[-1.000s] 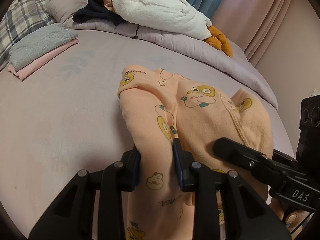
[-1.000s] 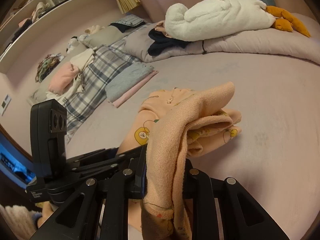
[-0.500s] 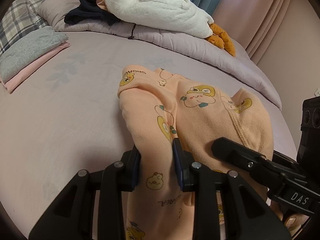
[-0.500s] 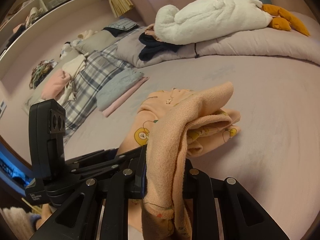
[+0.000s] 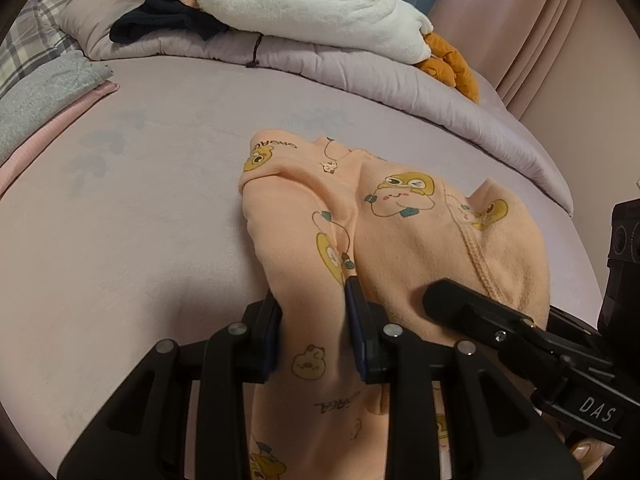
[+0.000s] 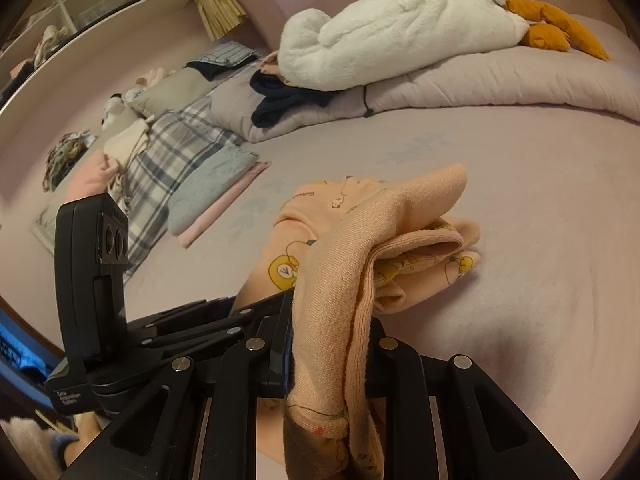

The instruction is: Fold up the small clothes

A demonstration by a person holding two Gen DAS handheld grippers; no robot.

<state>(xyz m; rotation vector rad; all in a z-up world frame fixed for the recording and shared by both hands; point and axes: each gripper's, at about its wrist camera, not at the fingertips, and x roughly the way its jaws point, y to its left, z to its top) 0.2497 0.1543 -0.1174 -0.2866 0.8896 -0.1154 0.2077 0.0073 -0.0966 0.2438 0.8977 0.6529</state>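
A small peach garment with yellow cartoon prints [image 5: 400, 232] lies folded over on the lilac bed sheet. My left gripper [image 5: 314, 304] is shut on a thick fold of its near edge. My right gripper [image 6: 332, 320] is shut on another fold of the same garment [image 6: 344, 264], which drapes over its jaws and hides the fingertips. The right gripper's black body shows at the lower right of the left wrist view [image 5: 520, 332]. The left gripper's body shows at the left of the right wrist view [image 6: 96, 264].
A folded grey and pink stack [image 5: 44, 92] lies at the left, also in the right wrist view [image 6: 216, 192]. A rolled duvet [image 5: 360, 68] with a white plush goose [image 5: 304, 4] and dark clothes [image 5: 168, 20] lines the far edge. Plaid bedding [image 6: 168, 160] is at the left.
Both grippers keep their hold on the garment. The views have shifted: the folded stack has slid toward the left edge and the duvet appears closer.
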